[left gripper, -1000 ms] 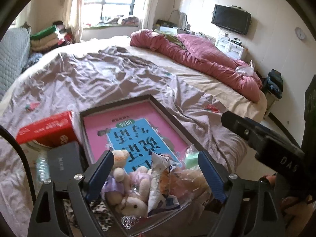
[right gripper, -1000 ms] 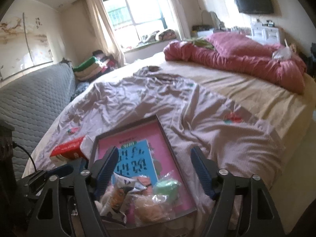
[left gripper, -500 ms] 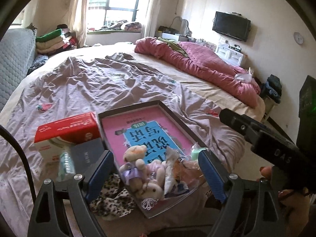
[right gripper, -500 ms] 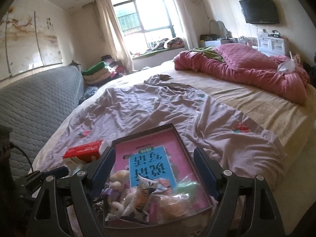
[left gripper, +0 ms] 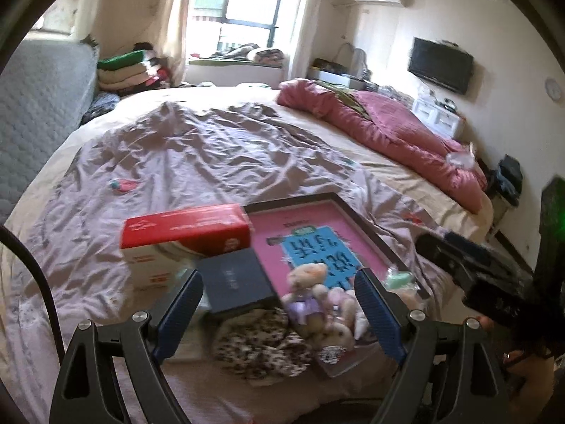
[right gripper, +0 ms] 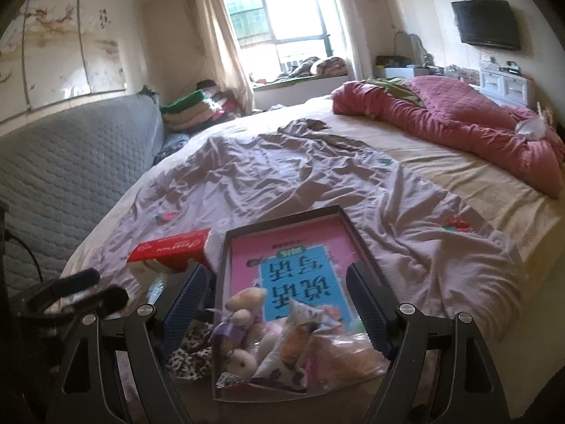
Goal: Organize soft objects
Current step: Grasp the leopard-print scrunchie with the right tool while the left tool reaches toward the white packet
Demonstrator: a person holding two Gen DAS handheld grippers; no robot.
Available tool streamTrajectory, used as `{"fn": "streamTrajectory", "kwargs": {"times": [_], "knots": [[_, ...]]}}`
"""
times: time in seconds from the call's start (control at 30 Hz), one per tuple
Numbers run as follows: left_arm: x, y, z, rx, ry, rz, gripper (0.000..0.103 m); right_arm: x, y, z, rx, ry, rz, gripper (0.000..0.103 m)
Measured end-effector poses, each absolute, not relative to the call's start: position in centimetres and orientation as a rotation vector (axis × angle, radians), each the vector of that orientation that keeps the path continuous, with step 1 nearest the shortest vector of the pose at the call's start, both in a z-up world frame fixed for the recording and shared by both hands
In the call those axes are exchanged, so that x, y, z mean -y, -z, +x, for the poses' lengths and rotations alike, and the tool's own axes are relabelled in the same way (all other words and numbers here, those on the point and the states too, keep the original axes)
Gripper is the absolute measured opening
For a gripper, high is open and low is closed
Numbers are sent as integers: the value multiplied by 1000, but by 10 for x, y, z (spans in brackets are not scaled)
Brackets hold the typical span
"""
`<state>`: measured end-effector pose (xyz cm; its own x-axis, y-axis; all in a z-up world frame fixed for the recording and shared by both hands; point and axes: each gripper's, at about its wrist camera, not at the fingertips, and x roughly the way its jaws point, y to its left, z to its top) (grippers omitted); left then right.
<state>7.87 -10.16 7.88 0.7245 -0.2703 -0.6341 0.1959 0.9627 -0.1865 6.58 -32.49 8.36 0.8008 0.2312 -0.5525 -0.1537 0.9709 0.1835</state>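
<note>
A dark-framed tray lies on the bed's near edge and holds a pink and blue book. Small plush toys and plastic-wrapped soft packets are piled at the tray's near end. A leopard-print cloth lies left of the tray. My left gripper is open and empty above the cloth and toys. My right gripper is open and empty above the tray's near end.
A red and white box and a dark flat box lie left of the tray. A rumpled mauve sheet covers the bed. A red quilt is bunched at the far right. A grey padded headboard is on the left.
Both grippers have pulled back and up from the tray. The left one has also shifted left, bringing the dark box and leopard cloth into view. Both stay open.
</note>
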Motion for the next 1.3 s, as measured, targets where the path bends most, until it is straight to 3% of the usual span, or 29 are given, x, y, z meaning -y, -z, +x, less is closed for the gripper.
{"fn": "streamTrajectory", "kwargs": {"times": [0.63,1.3], "knots": [[-1,-52,94,-777,90,-227,87,241,-59,61,-705,-364,-4,82],[-15,1,119,-904,152,-336,87,175,11,70,-860,-445,-200,82]]}}
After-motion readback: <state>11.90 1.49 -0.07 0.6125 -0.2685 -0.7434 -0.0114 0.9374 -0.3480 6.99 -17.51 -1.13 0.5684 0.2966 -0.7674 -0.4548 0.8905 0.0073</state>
